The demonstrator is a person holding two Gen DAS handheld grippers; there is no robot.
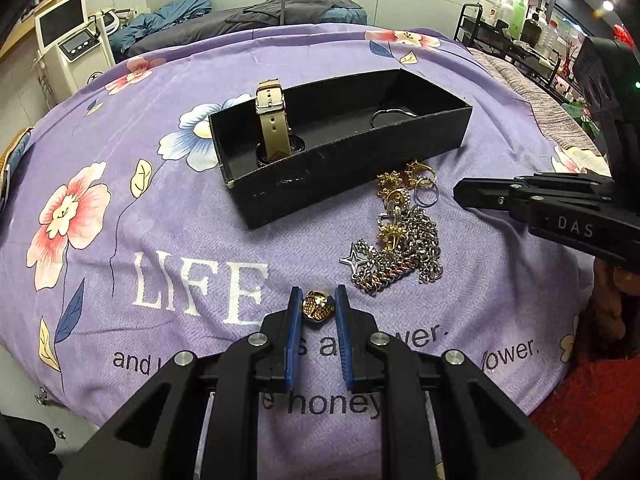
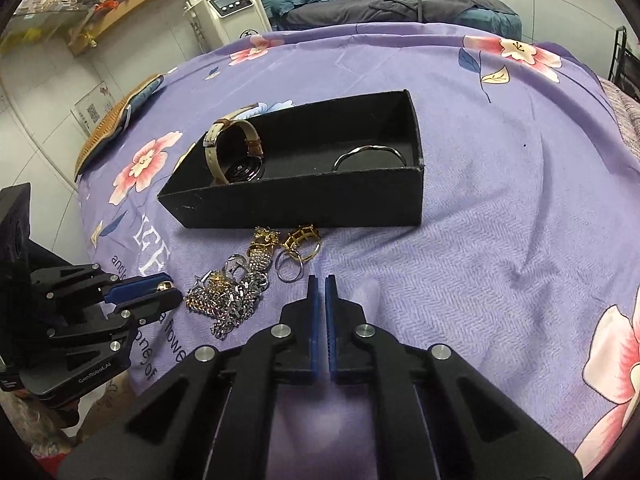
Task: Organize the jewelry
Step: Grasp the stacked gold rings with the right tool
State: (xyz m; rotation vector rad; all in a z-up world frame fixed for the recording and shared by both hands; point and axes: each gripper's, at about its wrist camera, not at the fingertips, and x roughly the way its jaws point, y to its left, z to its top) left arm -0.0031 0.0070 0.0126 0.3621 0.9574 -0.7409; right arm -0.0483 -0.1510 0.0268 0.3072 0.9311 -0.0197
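Left wrist view: left claw (image 1: pixel 318 307) low over cloth (image 1: pixel 160 208), apparently pinching gold ring (image 1: pixel 317 306); right claw (image 2: pixel 319 284) near-closed, empty.

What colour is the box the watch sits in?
Black, inside and out. The box shows best in the right wrist view, with the watch at one end.

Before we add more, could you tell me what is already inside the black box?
The black box holds a watch and a silver bangle. Its near wall hides part of the floor.

One black box (image 1: pixel 352 168), one watch (image 1: pixel 273 120), one bangle (image 2: pixel 370 156), one gold ring (image 1: pixel 318 306), one tangled heap of chains (image 1: pixel 400 256); loose rings there are too entangled to count.
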